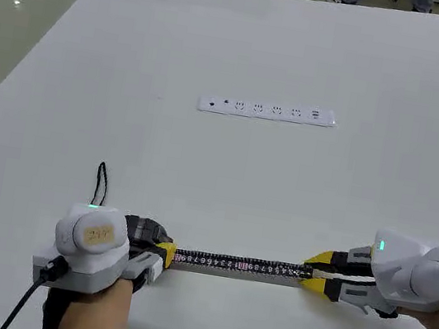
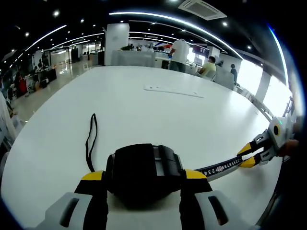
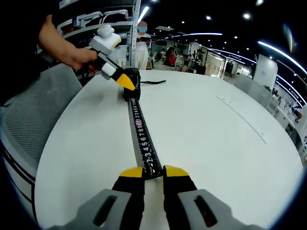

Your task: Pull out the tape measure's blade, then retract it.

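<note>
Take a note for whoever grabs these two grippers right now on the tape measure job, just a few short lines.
Left gripper: shut on the tape measure case, which sits on the white table. Its black strap lies loose on the far side.
Right gripper: shut on the end of the blade.
The blade runs straight from the case to the right gripper, low along the table.
Done: the blade is pulled out.
Left: retract it, probably by guiding the right gripper back toward the case, then let go.
The power strip lies farther back, apart from the work.
</note>
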A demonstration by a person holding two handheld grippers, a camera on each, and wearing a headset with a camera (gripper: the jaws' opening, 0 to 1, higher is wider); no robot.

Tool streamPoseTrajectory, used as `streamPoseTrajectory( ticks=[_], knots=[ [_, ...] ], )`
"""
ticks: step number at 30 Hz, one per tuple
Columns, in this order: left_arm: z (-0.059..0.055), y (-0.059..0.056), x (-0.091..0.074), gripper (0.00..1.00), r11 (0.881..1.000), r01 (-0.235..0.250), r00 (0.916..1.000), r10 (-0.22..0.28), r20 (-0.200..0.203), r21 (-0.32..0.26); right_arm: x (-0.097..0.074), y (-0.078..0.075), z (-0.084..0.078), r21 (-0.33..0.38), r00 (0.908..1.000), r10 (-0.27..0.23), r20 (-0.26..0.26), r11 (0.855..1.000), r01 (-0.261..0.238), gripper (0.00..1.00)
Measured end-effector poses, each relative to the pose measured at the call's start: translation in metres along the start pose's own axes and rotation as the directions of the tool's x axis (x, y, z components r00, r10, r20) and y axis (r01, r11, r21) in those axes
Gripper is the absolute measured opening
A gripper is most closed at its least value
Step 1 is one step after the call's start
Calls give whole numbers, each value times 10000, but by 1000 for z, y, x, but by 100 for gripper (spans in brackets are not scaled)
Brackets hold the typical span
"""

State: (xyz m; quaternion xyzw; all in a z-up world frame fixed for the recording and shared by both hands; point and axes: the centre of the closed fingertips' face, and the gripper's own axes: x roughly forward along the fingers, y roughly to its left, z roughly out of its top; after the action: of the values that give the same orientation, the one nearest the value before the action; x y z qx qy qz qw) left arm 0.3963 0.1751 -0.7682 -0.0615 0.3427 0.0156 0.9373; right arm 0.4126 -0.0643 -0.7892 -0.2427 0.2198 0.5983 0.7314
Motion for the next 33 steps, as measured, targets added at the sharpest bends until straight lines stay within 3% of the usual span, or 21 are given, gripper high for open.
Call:
streamPoseTrajectory(
  ticks=[33],
  knots=[
    [2,1,0,58,9996,119,9999,-119,4,-258,47,14,38,-262,9986,482,200,9985,-477,13]
  ],
)
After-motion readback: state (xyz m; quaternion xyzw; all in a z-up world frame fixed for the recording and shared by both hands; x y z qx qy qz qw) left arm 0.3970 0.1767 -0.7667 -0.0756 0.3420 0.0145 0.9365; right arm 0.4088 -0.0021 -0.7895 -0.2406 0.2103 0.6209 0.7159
